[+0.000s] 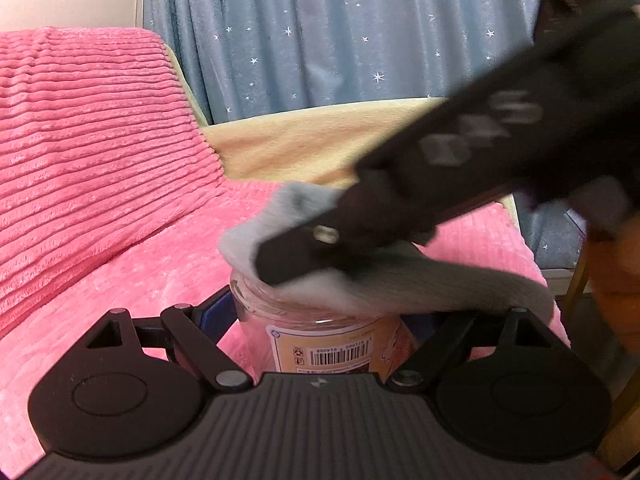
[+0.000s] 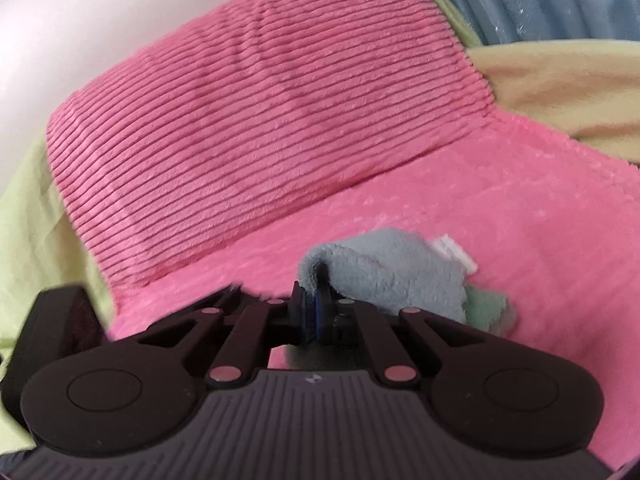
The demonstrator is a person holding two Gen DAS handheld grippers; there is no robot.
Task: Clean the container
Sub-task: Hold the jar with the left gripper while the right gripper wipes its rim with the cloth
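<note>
Seat cover: pink plush fabric (image 1: 132,264), smooth pile, spread flat across the foreground.
Cushion: pink ribbed corduroy-like cushion (image 2: 256,120), propped upright behind the flat plush.
Under-layer: pale yellow-green fleece sheet (image 1: 312,140), showing past the pink edges.
Curtain: blue-grey pleated curtain with small white stars (image 1: 340,36), hanging behind.
Wall: plain off-white wall (image 2: 60,12), upper left.
Light: soft, even, indoor.
</note>
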